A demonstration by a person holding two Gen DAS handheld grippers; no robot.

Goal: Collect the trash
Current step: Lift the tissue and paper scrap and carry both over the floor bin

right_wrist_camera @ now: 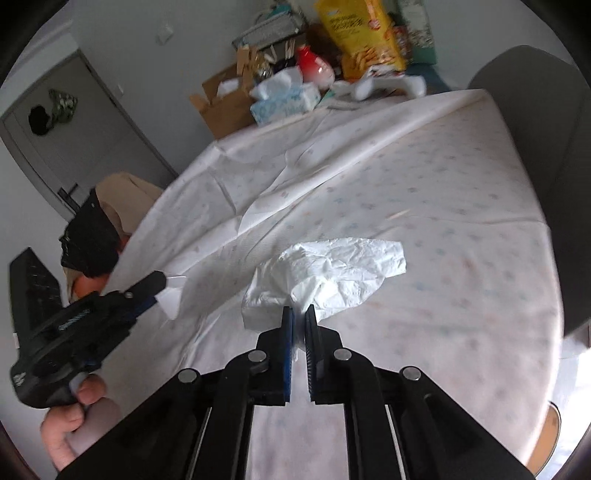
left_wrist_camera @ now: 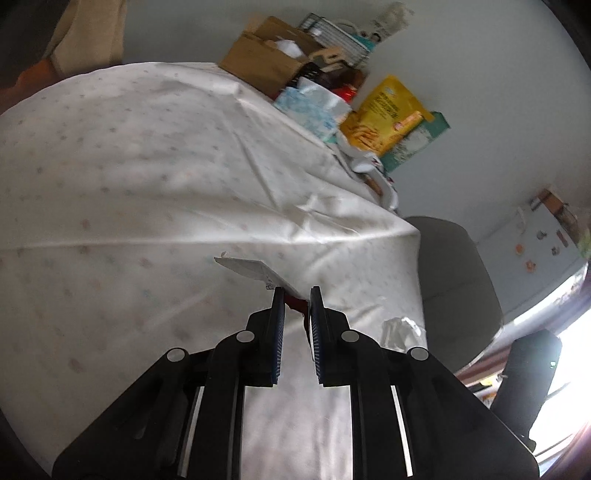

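Round table with a pale dotted tablecloth [right_wrist_camera: 424,177] fills most of both wrist views, and the far edge by the wall is a heap of clutter: an open cardboard box [right_wrist_camera: 225,103], a blue tissue box [right_wrist_camera: 284,98], a yellow snack bag [right_wrist_camera: 360,29] and something red and white [right_wrist_camera: 314,66] next to it. Grey chair [right_wrist_camera: 535,155] is pulled up at the side. Right gripper [right_wrist_camera: 298,314] has its jaws pinched nearly together on the near edge of a crumpled white tissue [right_wrist_camera: 332,269], rest of it lying spread on the cloth just past the fingertips. Left gripper [left_wrist_camera: 296,293] has a narrow gap too and is clamped on a small white paper scrap [left_wrist_camera: 251,267] with a bit of red showing between the pads, paper sticking out forward over the table. From the right wrist view you can see that left gripper off to the side with the person's hand [right_wrist_camera: 74,417] wrapped around its handle, well apart from the tissue
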